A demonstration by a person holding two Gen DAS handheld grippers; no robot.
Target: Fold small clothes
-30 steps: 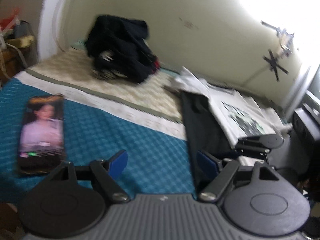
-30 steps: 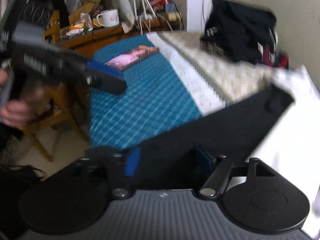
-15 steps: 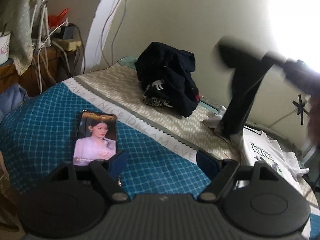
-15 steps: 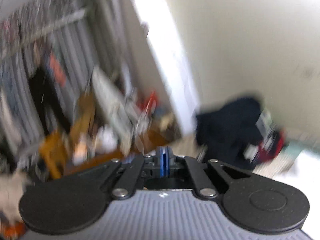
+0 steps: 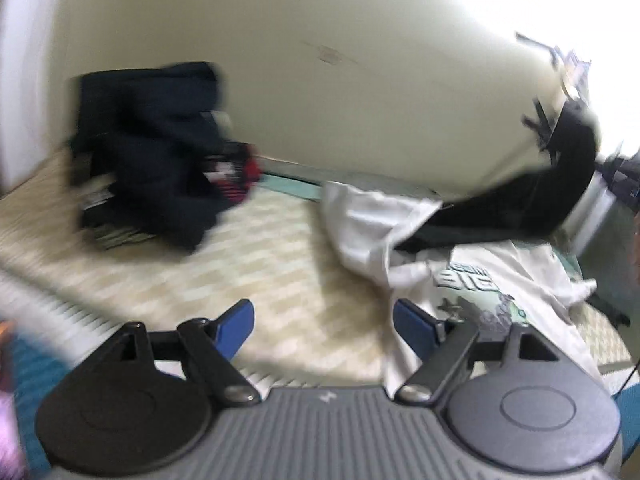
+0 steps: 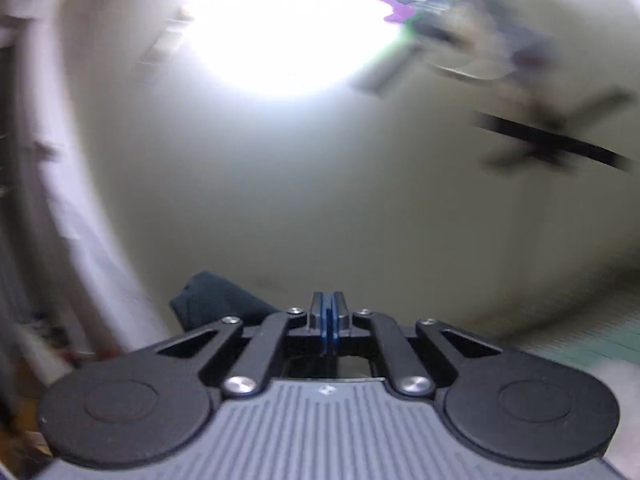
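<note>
1. Nearest us, our left gripper (image 5: 323,326) hovers over the bed (image 5: 256,264) with nothing between its blue pads; its jaws are opening a little wider.
2. Just beyond, the white printed shirt (image 5: 496,292) lies rumpled and unfolded.
3. Past it, the black garment (image 5: 520,204) rises off the shirt towards the right edge. Our right gripper (image 6: 327,322) is clenched, pads pressed together; we judge it holds this cloth, though no fabric shows between them.
4. Farthest, a dark clothes pile (image 5: 160,156) waits by the wall. No folding looks done yet.
</note>
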